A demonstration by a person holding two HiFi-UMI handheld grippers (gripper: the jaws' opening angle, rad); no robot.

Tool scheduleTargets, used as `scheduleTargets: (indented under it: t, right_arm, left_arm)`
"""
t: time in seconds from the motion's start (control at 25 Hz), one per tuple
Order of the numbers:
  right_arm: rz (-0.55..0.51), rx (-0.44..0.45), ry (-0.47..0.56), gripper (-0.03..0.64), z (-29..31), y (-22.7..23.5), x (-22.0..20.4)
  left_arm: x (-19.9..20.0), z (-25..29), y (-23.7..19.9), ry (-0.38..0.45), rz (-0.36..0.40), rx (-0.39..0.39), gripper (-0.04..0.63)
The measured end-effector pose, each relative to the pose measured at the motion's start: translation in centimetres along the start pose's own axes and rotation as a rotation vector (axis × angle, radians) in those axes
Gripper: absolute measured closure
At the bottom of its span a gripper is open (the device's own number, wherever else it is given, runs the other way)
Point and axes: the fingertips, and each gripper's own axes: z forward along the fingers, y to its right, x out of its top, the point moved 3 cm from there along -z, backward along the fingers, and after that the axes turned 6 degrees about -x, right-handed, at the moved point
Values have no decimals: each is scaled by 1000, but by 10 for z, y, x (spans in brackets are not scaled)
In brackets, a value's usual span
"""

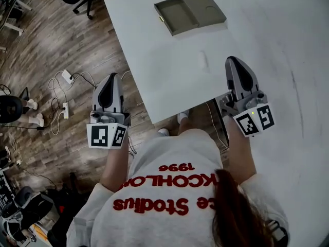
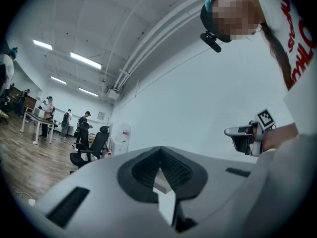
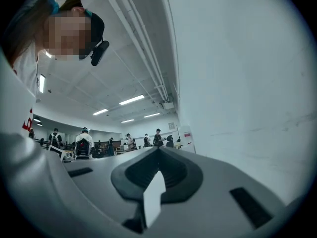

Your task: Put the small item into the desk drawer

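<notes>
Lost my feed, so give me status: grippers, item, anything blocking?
Left gripper shut, empty, over floor. Right gripper shut, empty, over desk edge. Grey case open on desk, untouched. Desk bare between.

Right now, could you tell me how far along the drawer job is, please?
Done: nothing I can confirm; the grey open box on the white table looks empty. In hand: nothing, left tool and right tool are both shut and empty. Left: everything; no small item is in view.
</notes>
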Motion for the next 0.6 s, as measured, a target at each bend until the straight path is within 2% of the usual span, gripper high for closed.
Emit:
scheduleTargets:
  t: [0.12,0.32,0.6]
  right_arm:
    - [3,31,-21,612,37,21,3]
    - [30,84,-43,612,84,67,-21]
    - [54,152,-69,612,112,98,-10]
  left_arm:
    - [0,29,-13,-2,0,33,588]
    - [-24,72,-28,-12,19,103,588]
    - [-9,95,-21,-16,37,183,588]
